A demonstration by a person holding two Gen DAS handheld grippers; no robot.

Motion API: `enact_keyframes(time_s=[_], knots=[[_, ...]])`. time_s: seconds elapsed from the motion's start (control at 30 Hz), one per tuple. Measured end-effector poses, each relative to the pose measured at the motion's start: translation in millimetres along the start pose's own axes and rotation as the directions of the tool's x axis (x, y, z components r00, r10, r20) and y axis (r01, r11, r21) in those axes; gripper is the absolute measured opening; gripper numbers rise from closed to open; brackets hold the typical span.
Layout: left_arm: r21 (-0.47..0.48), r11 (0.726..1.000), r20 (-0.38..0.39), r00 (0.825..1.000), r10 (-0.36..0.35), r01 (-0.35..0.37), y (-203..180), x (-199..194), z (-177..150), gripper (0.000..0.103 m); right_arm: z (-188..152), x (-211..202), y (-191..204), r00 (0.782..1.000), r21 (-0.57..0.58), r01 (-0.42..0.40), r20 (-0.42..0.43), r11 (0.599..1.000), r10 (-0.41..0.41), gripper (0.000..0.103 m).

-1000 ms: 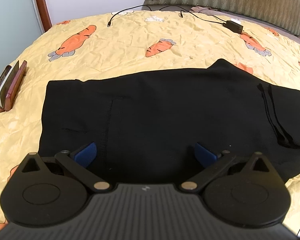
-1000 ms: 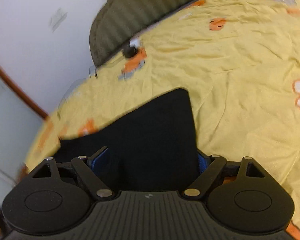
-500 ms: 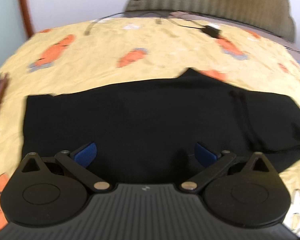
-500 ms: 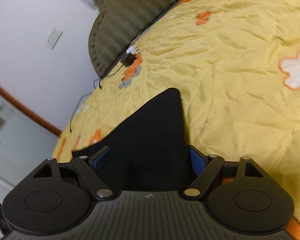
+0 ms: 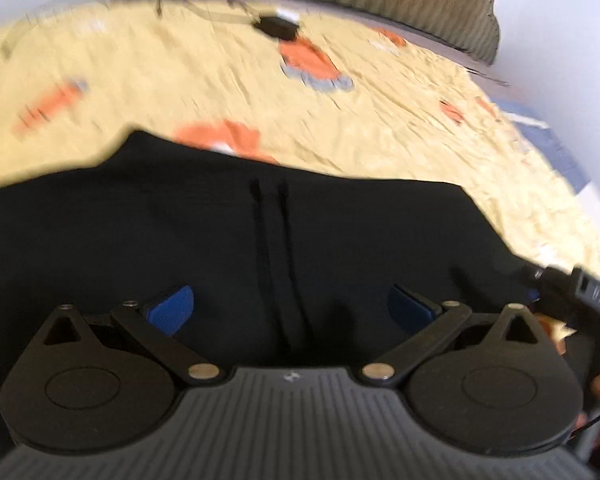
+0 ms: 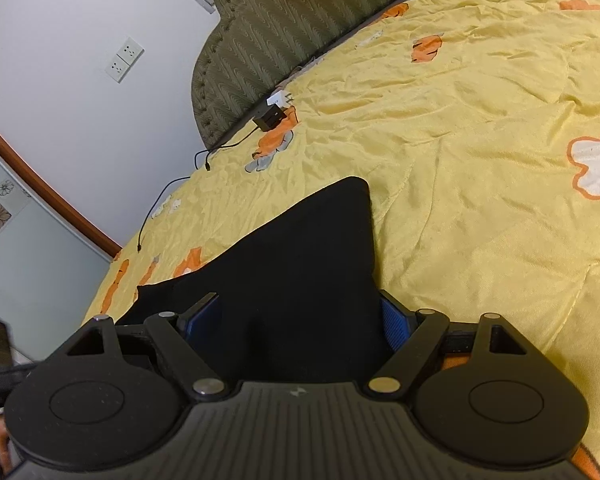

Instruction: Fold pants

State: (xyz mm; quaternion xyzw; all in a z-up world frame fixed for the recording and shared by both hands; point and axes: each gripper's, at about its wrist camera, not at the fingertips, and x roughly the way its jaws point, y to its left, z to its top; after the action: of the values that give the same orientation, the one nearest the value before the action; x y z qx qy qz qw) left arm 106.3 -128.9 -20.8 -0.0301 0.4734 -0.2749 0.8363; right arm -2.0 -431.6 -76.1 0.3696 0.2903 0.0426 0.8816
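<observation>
Black pants (image 5: 220,248) lie flat on the yellow carrot-print bedspread (image 5: 380,128), on the near half of the bed, well short of the headboard (image 6: 284,24) edge. Long axis runs side to side across the left wrist view; the drawstring (image 5: 276,240) marks the waist end, which sits directly ahead of the left gripper (image 5: 290,306). Left gripper jaws wide apart, nothing between the pads, pointed steeply down at the fabric; left view is blurred, so I can't tell if the pads touch the cloth. Right gripper (image 6: 300,326) also spread wide, straddling the right-hand end of the pants, with the cloth's corner (image 6: 352,188) jutting toward the headboard; pads flank the fabric but I see no pinch. My read: both ends are covered, right at the outer edge, left at mid-waist near the drawstring. Next move likely a pinch by each and a fold along the long axis. Charger and cable (image 6: 272,116) near the headboard are well clear.
</observation>
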Motion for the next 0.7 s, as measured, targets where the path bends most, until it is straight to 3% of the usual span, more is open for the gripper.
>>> enact_keyframes(time_s=[0.17, 0.3, 0.43, 0.6, 0.67, 0.7], knots=[[-0.043, 0.994, -0.001, 0.995, -0.097, 0.097, 9.0, 9.0, 11.9, 0.103, -4.4, -2.5, -4.0, 0.999, -0.016, -0.031, 0.024, 0.999, 0.031, 0.082], [-0.083, 0.969, -0.023, 0.971, -0.236, 0.234, 5.6, 17.6, 16.9, 0.101, -4.3, -3.1, -5.7, 0.999, -0.008, -0.046, 0.029, 0.999, 0.046, 0.082], [-0.044, 0.983, -0.012, 0.984, -0.179, 0.178, 1.1, 20.7, 16.8, 0.091, -5.4, -3.6, -7.1, 0.998, -0.011, -0.056, 0.035, 0.998, 0.056, 0.082], [-0.086, 0.959, -0.012, 0.962, -0.274, 0.272, 14.9, 9.8, 7.5, 0.085, -8.2, -4.0, -5.4, 0.998, -0.031, -0.052, 0.044, 0.998, 0.053, 0.082], [-0.097, 0.961, -0.012, 0.966, -0.26, 0.257, 24.1, 10.0, 4.1, 0.069, -8.2, -4.2, -6.1, 0.997, -0.027, -0.055, 0.045, 0.998, 0.056, 0.082], [-0.099, 0.963, -0.017, 0.967, -0.253, 0.25, 26.3, 8.7, 5.2, 0.067, -8.3, -4.4, -6.3, 0.997, -0.025, -0.056, 0.045, 0.998, 0.057, 0.082]])
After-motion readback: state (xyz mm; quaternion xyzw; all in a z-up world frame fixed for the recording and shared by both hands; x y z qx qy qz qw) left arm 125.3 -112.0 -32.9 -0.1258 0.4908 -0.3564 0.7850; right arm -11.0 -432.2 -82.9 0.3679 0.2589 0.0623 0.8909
